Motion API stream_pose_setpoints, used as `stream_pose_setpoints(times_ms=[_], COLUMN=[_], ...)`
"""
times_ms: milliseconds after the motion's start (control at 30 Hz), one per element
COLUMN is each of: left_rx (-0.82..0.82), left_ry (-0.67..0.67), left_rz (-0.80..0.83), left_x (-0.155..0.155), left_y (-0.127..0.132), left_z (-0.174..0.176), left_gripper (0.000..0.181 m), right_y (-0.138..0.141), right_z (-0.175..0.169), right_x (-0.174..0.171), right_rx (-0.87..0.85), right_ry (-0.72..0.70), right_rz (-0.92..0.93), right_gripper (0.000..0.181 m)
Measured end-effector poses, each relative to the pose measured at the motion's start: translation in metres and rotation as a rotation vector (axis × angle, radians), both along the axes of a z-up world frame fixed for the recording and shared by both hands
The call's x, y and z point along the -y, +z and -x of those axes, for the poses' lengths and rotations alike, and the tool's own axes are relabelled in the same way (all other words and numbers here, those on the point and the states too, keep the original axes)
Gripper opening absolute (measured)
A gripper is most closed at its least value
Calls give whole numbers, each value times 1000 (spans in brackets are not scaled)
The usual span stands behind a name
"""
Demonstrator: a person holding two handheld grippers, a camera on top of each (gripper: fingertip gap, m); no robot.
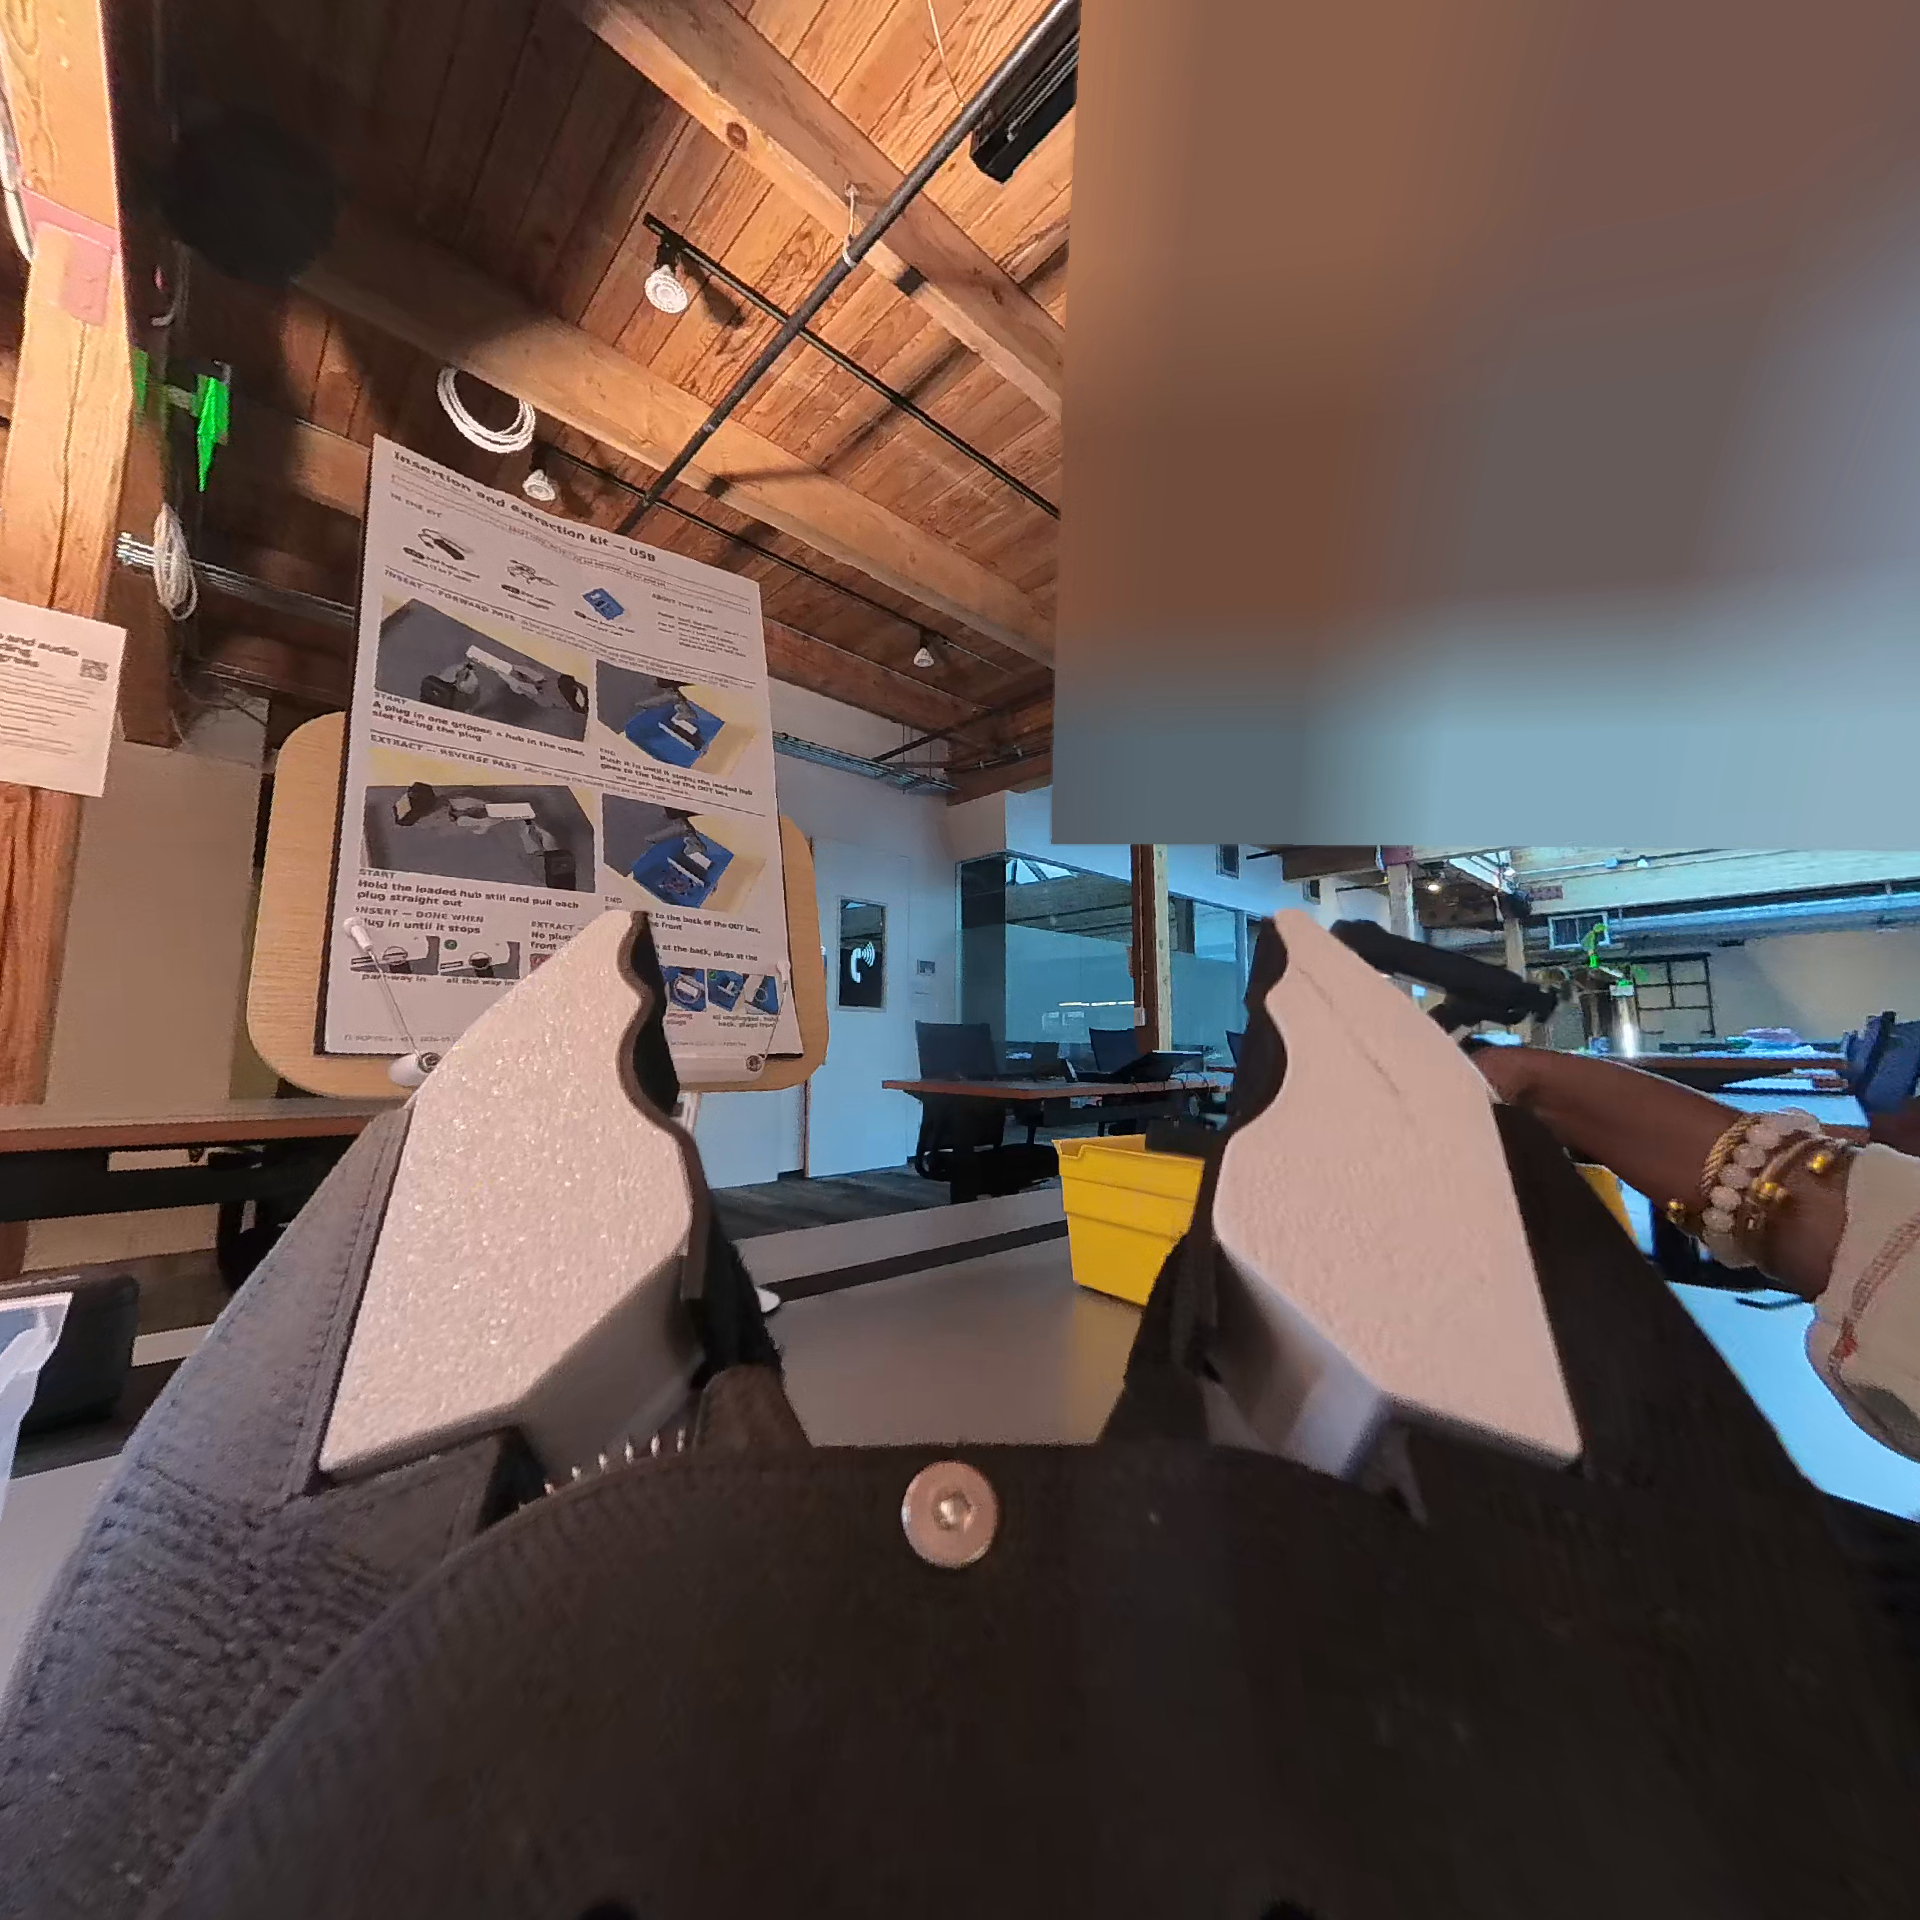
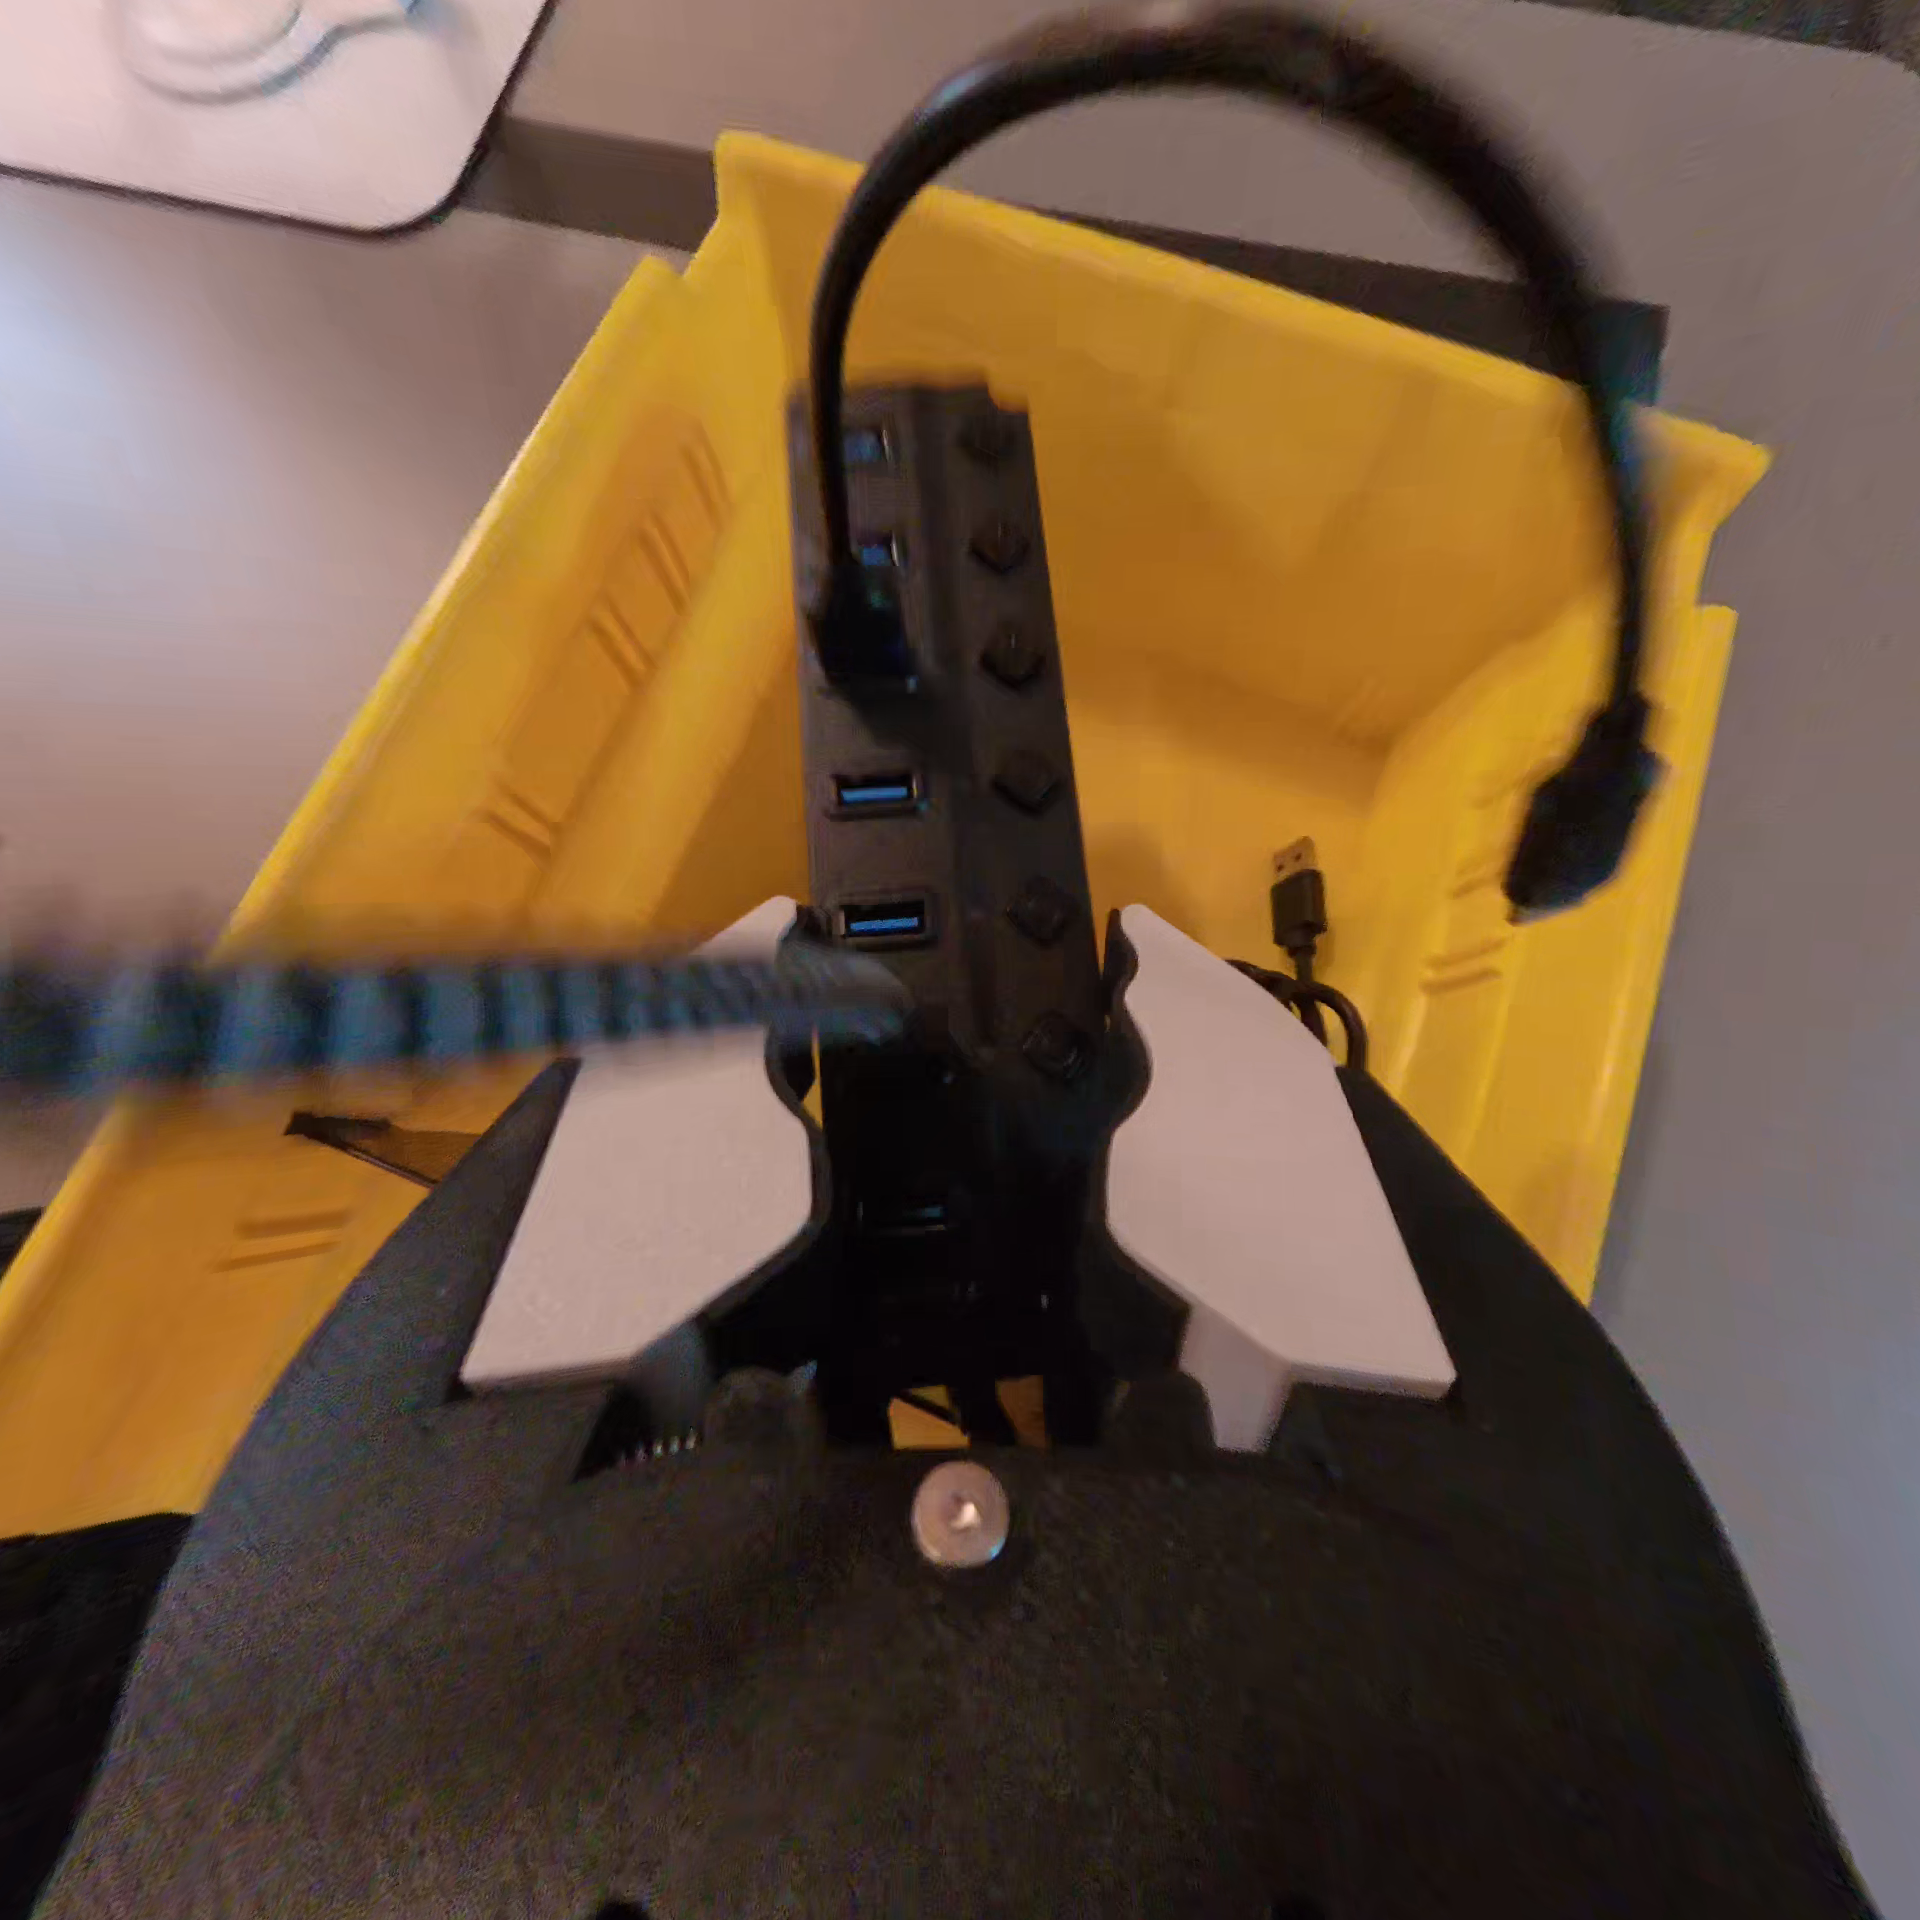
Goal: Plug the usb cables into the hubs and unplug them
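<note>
My right gripper is shut on the lower end of a long black USB hub with blue ports and a row of buttons. It holds the hub over a yellow bin. A black cable is plugged into an upper port; it arches over and its far plug hangs free. A braided cable runs off left from a plug at the hub's lower side, blurred. A loose USB plug lies in the bin. My left gripper is open and empty, pointing up across the room.
An instruction sheet on a wooden stand stands behind the grey table. The yellow bin sits ahead, a person's braceleted arm beside it. A pale mat with a dark edge lies beyond the bin. A black case lies left. Tip to tip, the grippers are about 50 cm apart.
</note>
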State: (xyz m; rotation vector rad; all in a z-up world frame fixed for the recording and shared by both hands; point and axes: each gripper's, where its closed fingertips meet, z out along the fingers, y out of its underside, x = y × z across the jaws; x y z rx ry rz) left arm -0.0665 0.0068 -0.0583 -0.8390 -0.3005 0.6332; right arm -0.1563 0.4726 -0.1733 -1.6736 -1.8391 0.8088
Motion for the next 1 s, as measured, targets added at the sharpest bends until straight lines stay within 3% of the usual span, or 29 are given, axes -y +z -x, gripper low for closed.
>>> stream_pose_setpoints(times_ms=[67, 167, 400, 600, 700, 833, 1000], left_rx=[2, 0, -3, 3, 9, 7, 5], left_ry=[3, 5, -2, 4, 9, 18, 24], left_rz=[12, 24, 57, 85, 98, 114, 134], left_x=[-1, -3, -8, -12, -13, -14, -16], left_y=[-1, -2, -4, -7, -9, -10, -12], left_z=[0, 0, -2, 0, 1, 1, 1], left_gripper=[106, 106, 106, 106, 105, 105, 103], right_y=[2, -2, 11, -5, 1, 28, 89], right_z=[4, -2, -15, -37, -48, -54, -53], right_x=[2, 1, -2, -14, -21, -23, 5], right_rx=[-23, 29, 28, 263, 313, 213, -182], right_ry=[21, 23, 7, 19, -17, -96, -145], right_rz=[-11, -68, -216, -380, -482, -599, -632], right_gripper=[55, 74, 74, 82, 87, 103, 116])
